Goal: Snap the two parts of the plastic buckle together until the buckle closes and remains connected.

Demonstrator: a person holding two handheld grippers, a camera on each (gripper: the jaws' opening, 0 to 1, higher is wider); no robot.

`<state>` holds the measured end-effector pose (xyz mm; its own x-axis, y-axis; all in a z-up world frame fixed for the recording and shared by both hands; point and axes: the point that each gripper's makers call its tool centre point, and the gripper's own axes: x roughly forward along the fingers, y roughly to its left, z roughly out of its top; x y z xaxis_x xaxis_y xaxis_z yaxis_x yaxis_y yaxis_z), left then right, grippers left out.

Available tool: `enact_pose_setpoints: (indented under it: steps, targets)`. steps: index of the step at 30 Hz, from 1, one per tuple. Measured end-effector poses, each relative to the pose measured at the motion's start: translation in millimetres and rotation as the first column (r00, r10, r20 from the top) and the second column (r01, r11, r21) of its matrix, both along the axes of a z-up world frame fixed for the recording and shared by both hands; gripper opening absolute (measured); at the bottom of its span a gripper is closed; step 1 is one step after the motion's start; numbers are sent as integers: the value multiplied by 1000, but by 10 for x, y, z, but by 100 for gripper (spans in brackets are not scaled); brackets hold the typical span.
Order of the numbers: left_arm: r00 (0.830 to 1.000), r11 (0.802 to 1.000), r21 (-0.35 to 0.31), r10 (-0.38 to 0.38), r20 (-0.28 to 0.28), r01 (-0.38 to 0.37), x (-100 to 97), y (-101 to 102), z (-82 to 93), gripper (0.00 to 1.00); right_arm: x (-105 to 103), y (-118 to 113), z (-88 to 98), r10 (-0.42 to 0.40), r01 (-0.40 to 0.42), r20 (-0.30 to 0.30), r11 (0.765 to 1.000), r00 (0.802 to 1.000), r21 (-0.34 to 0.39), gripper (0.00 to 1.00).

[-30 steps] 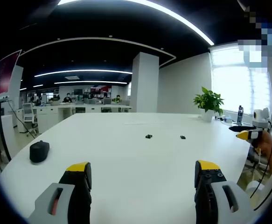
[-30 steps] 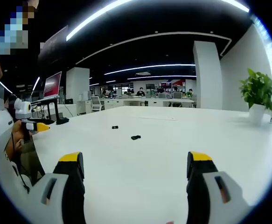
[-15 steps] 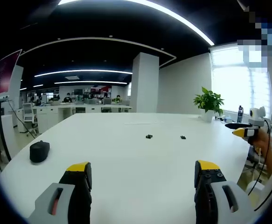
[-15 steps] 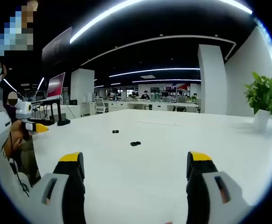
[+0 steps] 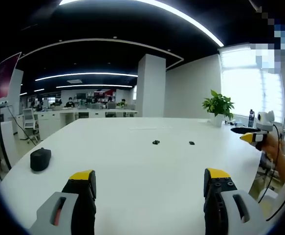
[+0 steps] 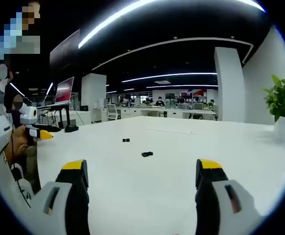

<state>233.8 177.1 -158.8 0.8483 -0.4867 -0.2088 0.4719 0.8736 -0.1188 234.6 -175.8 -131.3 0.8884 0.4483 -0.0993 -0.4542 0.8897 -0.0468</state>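
Well, two buckle parts (image 5: 155, 142) (image 5: 191, 143) (small, black) apart on one white table (image 5: 132, 166).

In the left gripper view, we see two small black plastic buckle parts lying apart on the broad white table (image 5: 132, 161), well ahead of our jaws: one (image 5: 155, 142) ahead between the jaws, the other (image 5: 191, 143) further right, nearer the right jaw's line. A dark rounded object (image 5: 40, 159) sits on the table left of the left jaw. A green potted plant (image 5: 219, 106) stands behind the parts at the far right edge.
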Motion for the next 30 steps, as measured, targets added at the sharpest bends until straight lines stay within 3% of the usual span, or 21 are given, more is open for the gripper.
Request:
enact_pose_setpoints:
  steps: [7, 15, 30]
  targets:
    - [1000, 1000, -5, 4, -7, -4, 9, 1, -22, 93, 68, 22, 8, 19, -19, 7, 1000, 1000, -8, 91]
    - [1000, 1000, -1, -4, -2, 4, 20, -23, 11, 92, 186, 63, -15, 47, -47, 4, 998, 999, 32, 91]
    - [1000, 1000, -2, -14, -1, 14, 45, -47, 8, 92, 464, 220, -95, 117, -118, -47, 993, 992, -15, 91]
